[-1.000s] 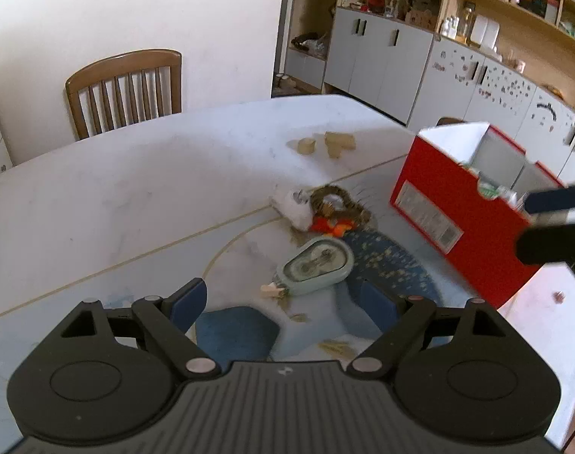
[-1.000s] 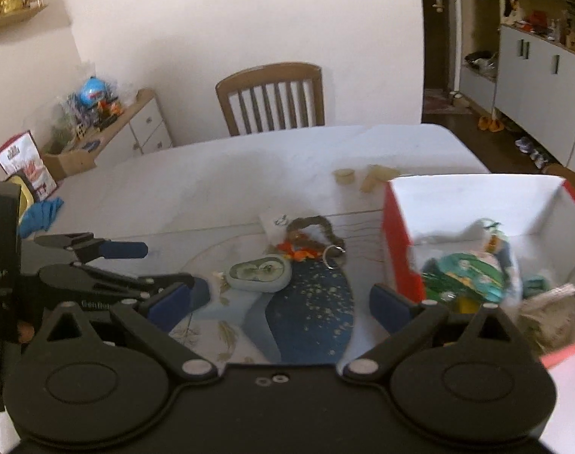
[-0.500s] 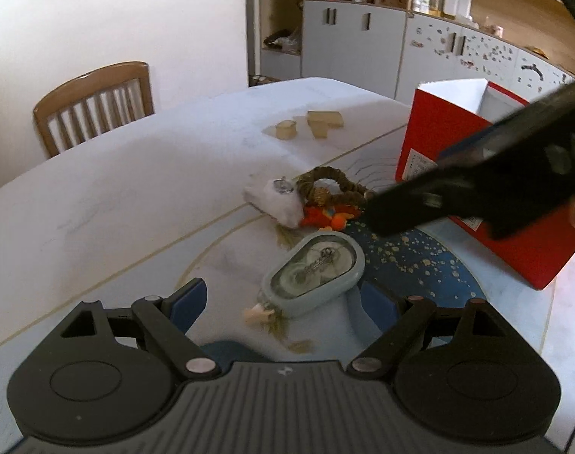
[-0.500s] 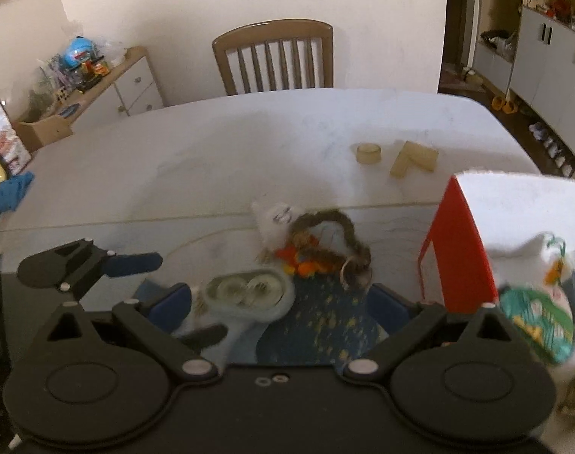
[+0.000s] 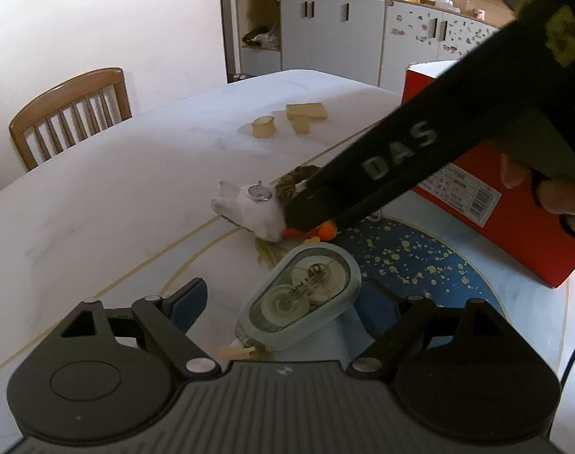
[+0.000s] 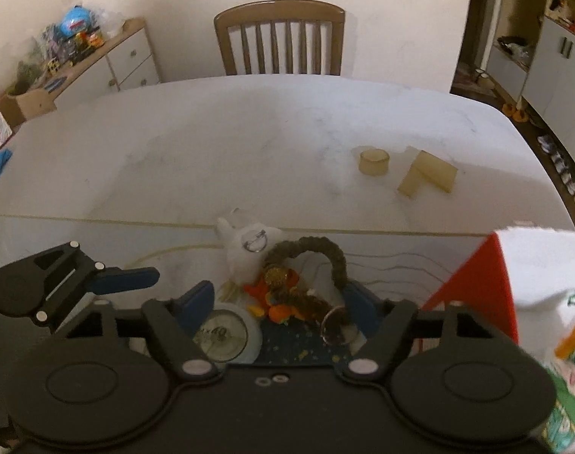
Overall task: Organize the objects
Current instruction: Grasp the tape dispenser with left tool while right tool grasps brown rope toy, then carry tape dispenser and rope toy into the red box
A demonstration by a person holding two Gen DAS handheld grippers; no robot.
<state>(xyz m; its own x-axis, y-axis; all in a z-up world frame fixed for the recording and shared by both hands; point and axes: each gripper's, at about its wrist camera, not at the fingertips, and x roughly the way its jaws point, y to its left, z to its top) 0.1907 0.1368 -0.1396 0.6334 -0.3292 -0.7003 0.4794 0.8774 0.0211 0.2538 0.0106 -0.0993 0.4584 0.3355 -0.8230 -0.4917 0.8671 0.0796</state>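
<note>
A pale green correction-tape dispenser (image 5: 302,299) lies on the table between the fingers of my open left gripper (image 5: 287,302). A white plush keychain (image 5: 249,208) with a brown braided ring and orange bits lies just beyond it. My open right gripper (image 6: 279,299) hangs over that keychain (image 6: 249,249) and its brown ring (image 6: 325,253), jaws on either side. The dispenser shows in the right wrist view (image 6: 226,335) too. A red box (image 5: 476,185) holding toys stands at the right.
Three tan wooden blocks (image 6: 408,170) lie farther back on the white table (image 6: 211,151). A wooden chair (image 6: 279,38) stands at the far edge. A sideboard with toys (image 6: 79,60) is at the left and cabinets (image 5: 344,26) behind.
Both grippers have moved forward and down. The right gripper left the red box and now straddles the keychain. The left gripper has closed in around the dispenser.
</note>
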